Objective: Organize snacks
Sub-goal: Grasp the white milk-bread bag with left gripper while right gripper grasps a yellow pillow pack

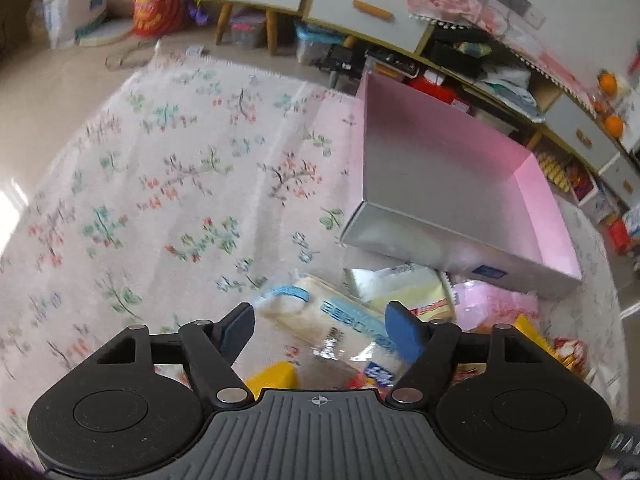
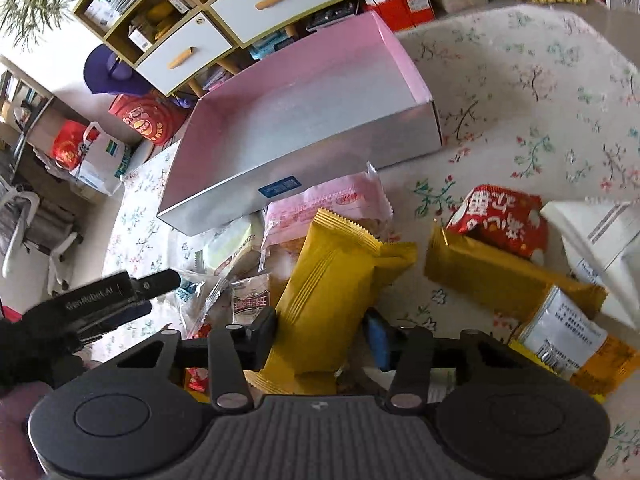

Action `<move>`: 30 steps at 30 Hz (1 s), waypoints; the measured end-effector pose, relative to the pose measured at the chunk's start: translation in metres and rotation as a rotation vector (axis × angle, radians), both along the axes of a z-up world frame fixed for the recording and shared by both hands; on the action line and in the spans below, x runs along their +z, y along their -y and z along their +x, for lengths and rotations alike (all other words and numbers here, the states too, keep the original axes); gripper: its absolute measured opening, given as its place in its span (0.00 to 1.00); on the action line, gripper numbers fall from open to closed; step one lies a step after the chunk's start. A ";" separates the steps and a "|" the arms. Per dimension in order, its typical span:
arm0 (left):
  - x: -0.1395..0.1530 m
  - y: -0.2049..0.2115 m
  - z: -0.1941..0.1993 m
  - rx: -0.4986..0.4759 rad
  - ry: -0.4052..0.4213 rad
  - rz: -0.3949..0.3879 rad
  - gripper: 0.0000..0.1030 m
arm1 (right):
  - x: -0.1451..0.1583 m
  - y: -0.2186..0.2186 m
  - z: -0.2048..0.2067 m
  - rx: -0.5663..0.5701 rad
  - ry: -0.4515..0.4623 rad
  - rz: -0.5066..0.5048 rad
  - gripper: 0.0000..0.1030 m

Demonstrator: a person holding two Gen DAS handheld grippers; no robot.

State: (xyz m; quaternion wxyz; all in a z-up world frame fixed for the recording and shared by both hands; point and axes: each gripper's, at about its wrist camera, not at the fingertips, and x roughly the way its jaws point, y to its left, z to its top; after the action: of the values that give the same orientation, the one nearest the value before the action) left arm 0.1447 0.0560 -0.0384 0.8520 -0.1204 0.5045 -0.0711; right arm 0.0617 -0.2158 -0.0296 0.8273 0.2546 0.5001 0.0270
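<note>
An open box with a pink inside and silver walls lies on the floral cloth, and nothing shows inside it. A heap of snack packets lies in front of it. My left gripper stands open over a clear packet with blue print, its pads on either side of the packet without pressing it. My right gripper is shut on a long yellow packet, which sticks out forward between the fingers. A pink packet lies against the box's front wall.
A second yellow packet, a red packet, a white carton and a white-labelled packet lie to the right on the cloth. Drawers and shelves stand behind the box. A black sleeve shows at the left edge.
</note>
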 end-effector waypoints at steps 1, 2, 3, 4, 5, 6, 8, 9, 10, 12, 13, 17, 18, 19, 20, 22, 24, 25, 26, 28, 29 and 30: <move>-0.002 0.001 0.002 0.019 -0.022 -0.018 0.72 | 0.000 0.000 0.000 0.001 0.001 -0.002 0.29; -0.005 0.003 0.003 0.035 -0.039 -0.031 0.74 | -0.001 -0.001 0.001 0.004 -0.001 -0.001 0.29; -0.007 0.006 0.004 0.053 -0.053 -0.034 0.75 | -0.002 -0.002 0.001 0.006 -0.003 0.001 0.29; -0.009 0.009 0.005 0.073 -0.057 -0.024 0.76 | -0.003 -0.003 0.002 0.009 -0.006 0.004 0.29; -0.010 0.013 0.005 0.088 -0.054 -0.010 0.78 | -0.004 -0.004 0.002 0.011 -0.007 0.007 0.29; -0.011 0.018 0.005 0.101 -0.047 0.010 0.79 | -0.005 -0.004 0.002 0.015 -0.006 0.007 0.29; -0.013 0.027 0.003 0.102 -0.023 0.054 0.79 | -0.004 -0.005 0.002 0.020 -0.002 0.001 0.29; -0.014 0.031 0.002 0.088 -0.018 0.080 0.79 | -0.004 -0.005 0.001 0.022 0.000 -0.003 0.29; -0.016 0.035 0.001 0.068 -0.020 0.094 0.77 | -0.004 -0.004 -0.003 0.024 0.002 -0.005 0.29; -0.018 0.036 -0.003 0.029 -0.012 0.116 0.77 | -0.003 -0.004 -0.004 0.029 0.001 -0.008 0.29; -0.017 0.035 -0.005 0.015 -0.011 0.121 0.77 | -0.003 -0.002 -0.005 0.031 -0.002 -0.007 0.29; -0.014 0.019 -0.011 -0.027 -0.023 0.085 0.60 | -0.001 0.001 -0.004 0.035 -0.009 -0.012 0.29; -0.013 0.015 -0.013 -0.033 -0.027 0.078 0.54 | 0.000 0.003 -0.004 0.037 -0.010 -0.017 0.29; -0.013 0.012 -0.013 -0.039 -0.031 0.069 0.50 | 0.000 0.003 -0.005 0.039 -0.011 -0.022 0.29; -0.013 0.009 -0.015 -0.043 -0.036 0.064 0.44 | 0.001 0.003 -0.007 0.041 -0.011 -0.026 0.29; -0.013 0.003 -0.017 -0.052 -0.037 0.055 0.37 | 0.002 0.003 -0.008 0.045 -0.016 -0.028 0.30; -0.013 -0.002 -0.019 -0.054 -0.036 0.046 0.34 | 0.002 0.002 -0.008 0.053 -0.018 -0.023 0.32; -0.014 -0.004 -0.019 -0.055 -0.034 0.039 0.34 | 0.002 0.001 -0.009 0.058 -0.018 -0.020 0.33; -0.014 -0.005 -0.019 -0.054 -0.032 0.032 0.34 | 0.001 -0.001 -0.008 0.062 -0.019 -0.016 0.33; -0.014 -0.006 -0.019 -0.053 -0.027 0.025 0.33 | -0.001 -0.004 -0.007 0.069 -0.023 -0.001 0.31; -0.014 -0.006 -0.020 -0.053 -0.024 0.025 0.33 | -0.003 -0.005 -0.005 0.066 -0.026 0.003 0.30; -0.013 -0.006 -0.020 -0.050 -0.020 0.023 0.33 | -0.004 -0.005 -0.005 0.060 -0.028 0.007 0.28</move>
State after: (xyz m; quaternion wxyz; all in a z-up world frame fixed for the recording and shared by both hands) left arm 0.1245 0.0622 -0.0518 0.8461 -0.0988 0.5167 -0.0854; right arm 0.0568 -0.2111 -0.0333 0.8181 0.2429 0.5188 0.0499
